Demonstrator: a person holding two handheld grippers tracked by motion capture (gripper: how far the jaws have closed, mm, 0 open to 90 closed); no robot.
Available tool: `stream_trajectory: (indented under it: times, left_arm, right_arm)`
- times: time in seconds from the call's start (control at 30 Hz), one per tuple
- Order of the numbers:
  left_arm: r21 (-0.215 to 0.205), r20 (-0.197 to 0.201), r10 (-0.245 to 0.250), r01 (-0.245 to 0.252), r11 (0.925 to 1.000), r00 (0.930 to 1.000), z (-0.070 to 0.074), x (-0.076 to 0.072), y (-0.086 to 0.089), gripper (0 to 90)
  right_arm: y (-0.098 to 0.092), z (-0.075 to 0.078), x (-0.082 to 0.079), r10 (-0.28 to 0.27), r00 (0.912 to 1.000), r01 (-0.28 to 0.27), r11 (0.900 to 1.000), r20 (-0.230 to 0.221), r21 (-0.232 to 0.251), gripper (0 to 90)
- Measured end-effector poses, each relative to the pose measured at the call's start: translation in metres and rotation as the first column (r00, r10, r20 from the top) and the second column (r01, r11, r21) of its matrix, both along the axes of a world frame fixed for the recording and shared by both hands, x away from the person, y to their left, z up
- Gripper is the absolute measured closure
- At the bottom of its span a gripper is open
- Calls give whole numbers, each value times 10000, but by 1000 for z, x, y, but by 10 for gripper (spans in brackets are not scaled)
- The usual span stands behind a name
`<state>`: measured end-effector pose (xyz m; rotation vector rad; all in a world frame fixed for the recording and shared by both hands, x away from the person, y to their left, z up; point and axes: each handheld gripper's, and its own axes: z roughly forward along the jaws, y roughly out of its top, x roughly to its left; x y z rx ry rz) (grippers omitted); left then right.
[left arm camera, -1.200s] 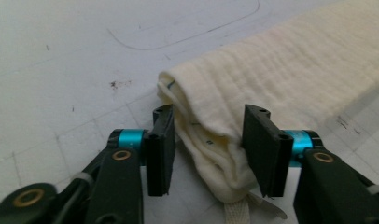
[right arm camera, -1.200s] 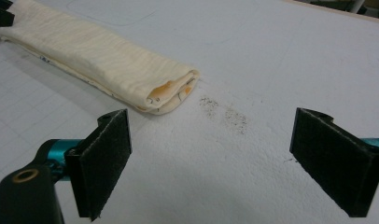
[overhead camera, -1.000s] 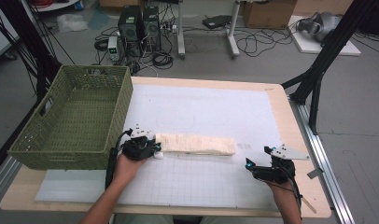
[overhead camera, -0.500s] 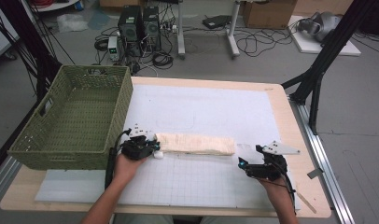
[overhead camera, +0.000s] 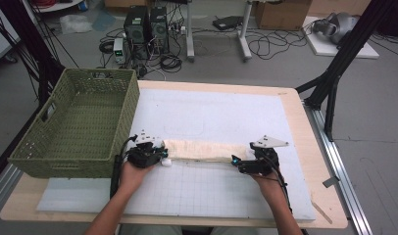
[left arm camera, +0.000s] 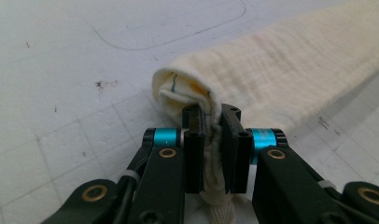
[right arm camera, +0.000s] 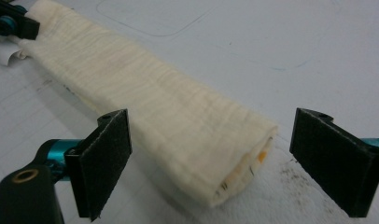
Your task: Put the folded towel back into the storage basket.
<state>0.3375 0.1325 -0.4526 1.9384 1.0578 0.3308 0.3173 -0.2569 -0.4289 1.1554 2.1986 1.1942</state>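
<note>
**A:** Where does the folded cloth (overhead camera: pixel 202 149) lie for you right now?

**B:** It lies as a long cream strip across the white mat (overhead camera: pixel 211 117) on the surface (overhead camera: pixel 305 122), running from your left tool (overhead camera: pixel 160 155) to your right tool (overhead camera: pixel 237 161). The green wicker basket (overhead camera: pixel 79 122) stands just beside your left hand (overhead camera: pixel 131 174), apart from the cloth.

**A:** What has your left tool got?

**B:** Its jaws have just been closing and are now pinched tight on the near end of the cloth (left arm camera: pixel 271 79). In the left gripper view, the pads of the left tool (left arm camera: pixel 212 140) squeeze a bunched fold of fabric between them, and the rounded end of the strip bulges up just beyond the tips.

**A:** And your right tool?

**B:** Your right tool (right arm camera: pixel 211 154) stands wide open. In the right gripper view, the other end of the cloth (right arm camera: pixel 169 121) lies between the two pads, closer to the one on the left of that view, with mat showing between the cloth and the other pad. Neither pad presses on the fabric; I cannot tell whether the nearer one brushes it. At the far end of the strip you can see the left tool (right arm camera: pixel 12 25) holding on.

**A:** Is the cloth off the surface anywhere?

**B:** Its length rests flat on the mat; at the pinched end I cannot tell.
</note>
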Motion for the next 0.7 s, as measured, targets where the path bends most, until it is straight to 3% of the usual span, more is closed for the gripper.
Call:
stream_trajectory:
  times: [0.33,0.53,0.6,0.7]
  left_arm:
    - [22,38,2,-2,10000,10000,0,-1,0,802]
    - [-14,41,-15,15,10000,10000,0,-1,0,801]
    - [13,50,-16,16,10000,10000,0,-1,0,801]
    - [3,52,-10,10,10000,10000,0,-1,0,801]
  right_arm:
    - [5,-12,15,-427,9978,422,9990,-508,-124,217]
    - [-3,-14,19,-588,9949,614,9977,-823,288,340]
    - [0,-15,20,-506,9947,523,9985,-891,164,370]
    - [3,-18,19,-629,9924,589,9975,-1060,-399,393]
